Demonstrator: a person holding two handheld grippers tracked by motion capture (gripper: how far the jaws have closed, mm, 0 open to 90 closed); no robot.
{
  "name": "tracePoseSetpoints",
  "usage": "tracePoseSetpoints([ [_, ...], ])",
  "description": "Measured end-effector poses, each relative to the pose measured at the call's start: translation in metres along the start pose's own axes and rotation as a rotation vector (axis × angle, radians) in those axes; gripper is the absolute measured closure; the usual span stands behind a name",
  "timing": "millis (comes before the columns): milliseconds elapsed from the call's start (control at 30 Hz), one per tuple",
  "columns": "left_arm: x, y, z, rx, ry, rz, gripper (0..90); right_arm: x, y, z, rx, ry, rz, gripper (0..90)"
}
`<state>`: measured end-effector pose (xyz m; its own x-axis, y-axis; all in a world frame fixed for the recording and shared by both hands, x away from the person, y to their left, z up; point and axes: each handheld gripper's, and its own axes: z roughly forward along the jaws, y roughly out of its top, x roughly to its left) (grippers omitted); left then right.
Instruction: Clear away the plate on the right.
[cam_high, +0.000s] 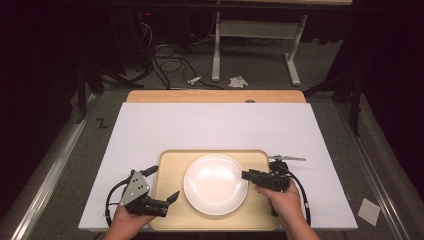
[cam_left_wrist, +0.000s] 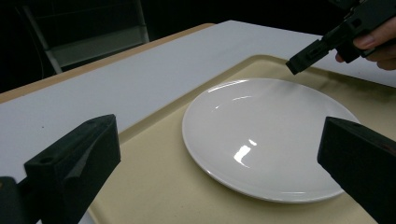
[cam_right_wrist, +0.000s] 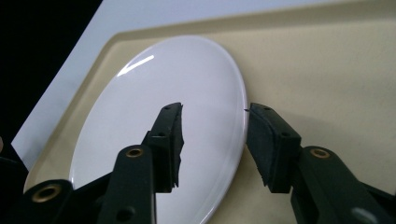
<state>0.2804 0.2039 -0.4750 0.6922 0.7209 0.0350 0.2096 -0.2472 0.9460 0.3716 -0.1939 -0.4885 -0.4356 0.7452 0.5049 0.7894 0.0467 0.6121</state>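
A white round plate (cam_high: 215, 185) (cam_left_wrist: 266, 135) (cam_right_wrist: 140, 116) lies in the middle of a beige tray (cam_high: 170, 170) (cam_left_wrist: 159, 186) (cam_right_wrist: 327, 70). My right gripper (cam_high: 247, 176) (cam_right_wrist: 215, 112) hovers at the plate's right rim, open. One jaw is over the plate, the other over the tray, with the rim in the gap and untouched by the pads. The left gripper view shows it as well (cam_left_wrist: 299, 63), above the plate's far side. My left gripper (cam_high: 162, 184) (cam_left_wrist: 219, 135) stands wide open at the tray's left front edge, pointing at the plate with nothing held.
The tray rests on a white sheet (cam_high: 215, 125) over a wooden tabletop (cam_high: 215, 96). A thin metal utensil (cam_high: 287, 158) lies on the sheet just behind the tray's right corner. Beyond the table stand a white table frame (cam_high: 260, 45) and cables on the floor.
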Motion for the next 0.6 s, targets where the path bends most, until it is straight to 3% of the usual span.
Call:
tracePoseSetpoints([
  [100,0.000,0.000,0.000,0.003,0.000,-0.001,0.2,0.003,0.003,-0.009,-0.037,-0.005,-0.068,52.1],
  [167,0.000,0.000,0.000,0.000,0.001,-0.004,0.2,0.006,0.005,-0.015,-0.069,-0.028,-0.151,51.7],
  [233,0.000,-0.001,0.001,0.003,0.000,-0.002,0.2,0.007,0.008,-0.024,-0.099,-0.037,-0.182,50.1],
  [467,-0.001,-0.001,0.002,0.010,-0.002,-0.006,0.2,0.008,0.013,-0.056,-0.174,-0.065,-0.270,22.8],
  [600,-0.002,0.000,0.002,0.009,-0.003,-0.014,0.2,0.006,0.007,-0.076,-0.232,-0.143,-0.335,0.9],
])
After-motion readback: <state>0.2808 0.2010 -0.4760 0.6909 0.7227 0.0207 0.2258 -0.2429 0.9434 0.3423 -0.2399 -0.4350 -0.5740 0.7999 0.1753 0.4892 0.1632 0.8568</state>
